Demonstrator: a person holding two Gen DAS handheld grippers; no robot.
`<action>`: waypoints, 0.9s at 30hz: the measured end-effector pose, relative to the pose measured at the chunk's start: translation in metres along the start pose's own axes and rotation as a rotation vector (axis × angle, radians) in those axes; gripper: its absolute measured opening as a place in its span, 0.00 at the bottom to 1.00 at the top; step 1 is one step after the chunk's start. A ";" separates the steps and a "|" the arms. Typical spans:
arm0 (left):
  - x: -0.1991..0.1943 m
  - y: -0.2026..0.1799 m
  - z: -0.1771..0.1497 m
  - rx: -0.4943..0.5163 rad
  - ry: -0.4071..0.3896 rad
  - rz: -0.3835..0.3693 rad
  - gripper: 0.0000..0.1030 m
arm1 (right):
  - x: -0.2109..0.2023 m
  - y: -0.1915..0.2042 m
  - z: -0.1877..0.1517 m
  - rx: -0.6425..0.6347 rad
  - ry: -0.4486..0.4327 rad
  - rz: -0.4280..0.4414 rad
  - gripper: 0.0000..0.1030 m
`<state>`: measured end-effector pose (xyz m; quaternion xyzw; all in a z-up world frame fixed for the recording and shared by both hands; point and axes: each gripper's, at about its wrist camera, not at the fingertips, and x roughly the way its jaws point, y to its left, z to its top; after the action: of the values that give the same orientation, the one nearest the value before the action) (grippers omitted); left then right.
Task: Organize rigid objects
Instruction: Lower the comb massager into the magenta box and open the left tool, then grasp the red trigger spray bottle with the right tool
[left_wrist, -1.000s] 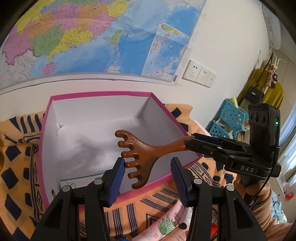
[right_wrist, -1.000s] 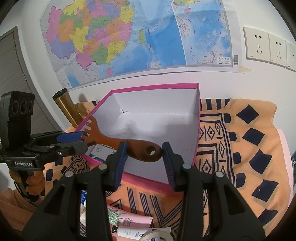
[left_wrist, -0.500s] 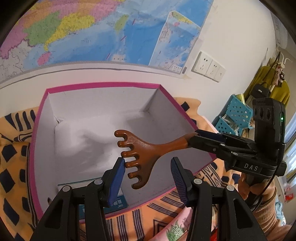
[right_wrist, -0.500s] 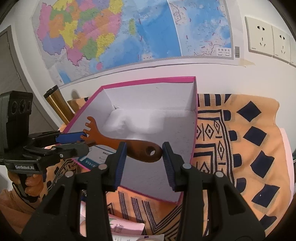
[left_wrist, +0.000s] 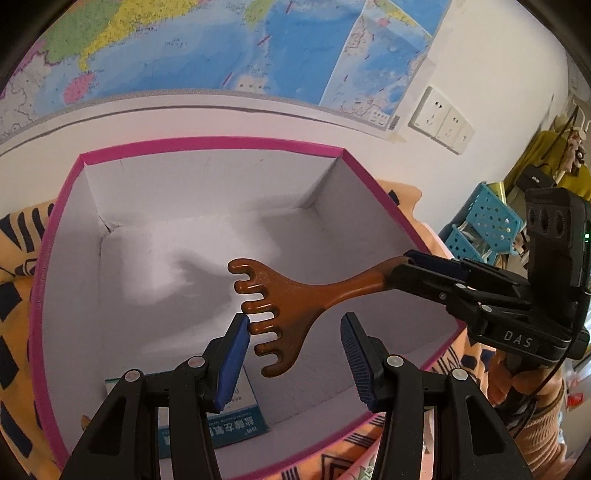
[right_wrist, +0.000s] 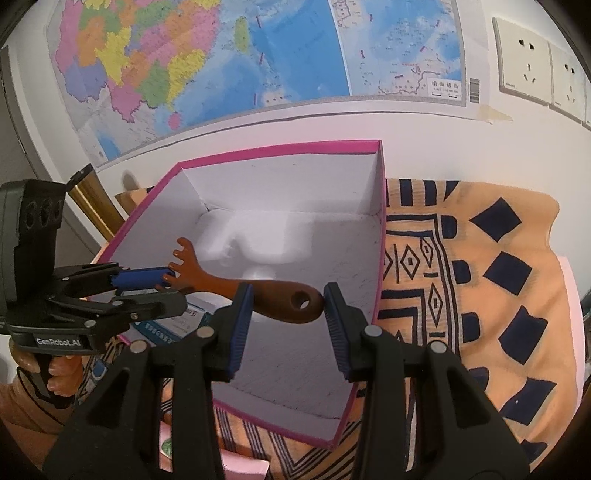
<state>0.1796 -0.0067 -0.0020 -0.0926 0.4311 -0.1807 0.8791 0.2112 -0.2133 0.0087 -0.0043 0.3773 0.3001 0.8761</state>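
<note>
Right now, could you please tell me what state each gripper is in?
Left gripper: closed on the toothed head of the brown wooden massager.
Right gripper: closed on the massager's handle end.

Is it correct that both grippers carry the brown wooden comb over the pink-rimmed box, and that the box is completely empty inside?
Not quite: the box is not empty. The left wrist view shows a small blue-and-white carton lying on its floor. The rest holds: the left gripper and right gripper carry the comb over the box.

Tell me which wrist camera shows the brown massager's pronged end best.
The left wrist view: the massager's prongs sit centred over the pink box, all visible. In the right wrist view the left gripper covers some prongs; the holed handle shows best there.
</note>
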 end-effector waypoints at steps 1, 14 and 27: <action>0.002 0.001 0.001 -0.004 0.004 -0.001 0.49 | 0.001 0.000 0.001 0.000 0.001 -0.003 0.41; 0.021 0.004 0.007 -0.014 0.030 0.012 0.49 | 0.011 0.006 0.007 -0.046 -0.031 -0.120 0.43; -0.049 -0.037 -0.037 0.158 -0.125 -0.036 0.52 | -0.066 0.018 -0.048 -0.030 -0.101 0.086 0.51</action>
<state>0.1141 -0.0215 0.0231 -0.0419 0.3583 -0.2236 0.9054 0.1346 -0.2440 0.0225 0.0140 0.3279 0.3431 0.8801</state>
